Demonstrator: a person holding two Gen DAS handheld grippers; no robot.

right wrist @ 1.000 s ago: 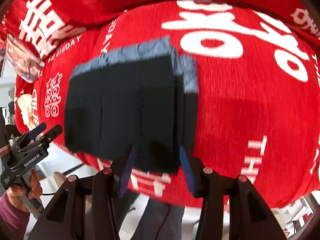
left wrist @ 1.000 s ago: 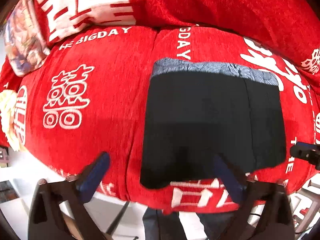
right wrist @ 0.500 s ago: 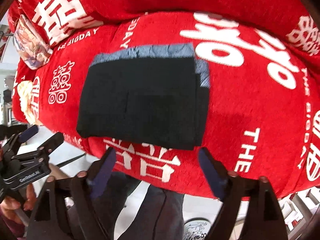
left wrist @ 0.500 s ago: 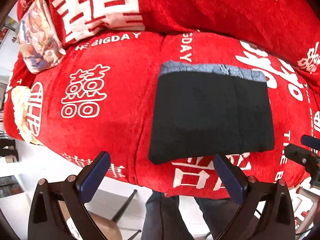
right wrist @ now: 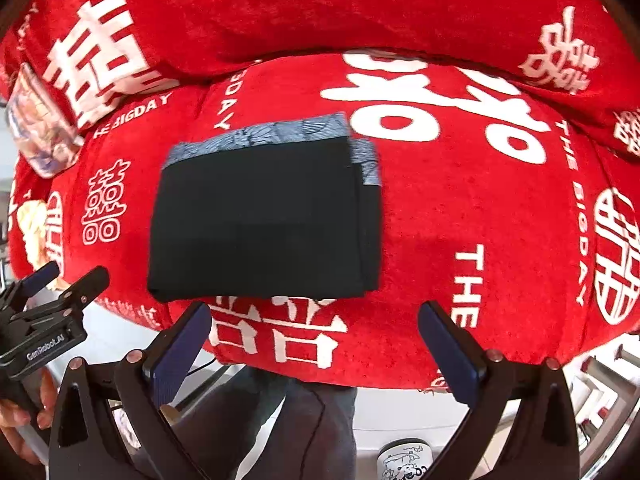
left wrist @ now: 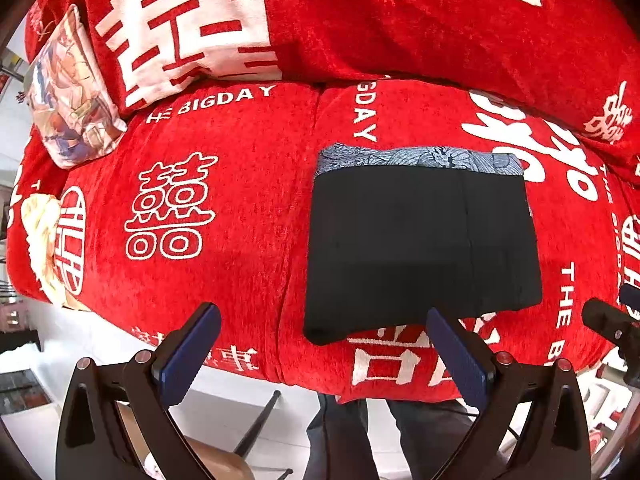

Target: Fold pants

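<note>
My folded black pants with a grey patterned waistband (left wrist: 420, 240) lie flat on the red plush sofa seat (left wrist: 240, 208), ahead of both grippers. My left gripper (left wrist: 320, 344) is released and empty; my right gripper (right wrist: 316, 340) is opening, nothing between its jaws.

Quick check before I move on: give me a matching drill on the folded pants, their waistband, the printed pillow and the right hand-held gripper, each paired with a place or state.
Things:
1. folded pants
2. waistband
3. printed pillow
4. right hand-held gripper

Descriptions:
A. blue-grey patterned strip at the far edge
B. jaws opening, nothing between them
C. black rectangle lying flat on the red cover
D. propped at the far left

Pairs: 1-C, 2-A, 3-D, 4-B
</note>
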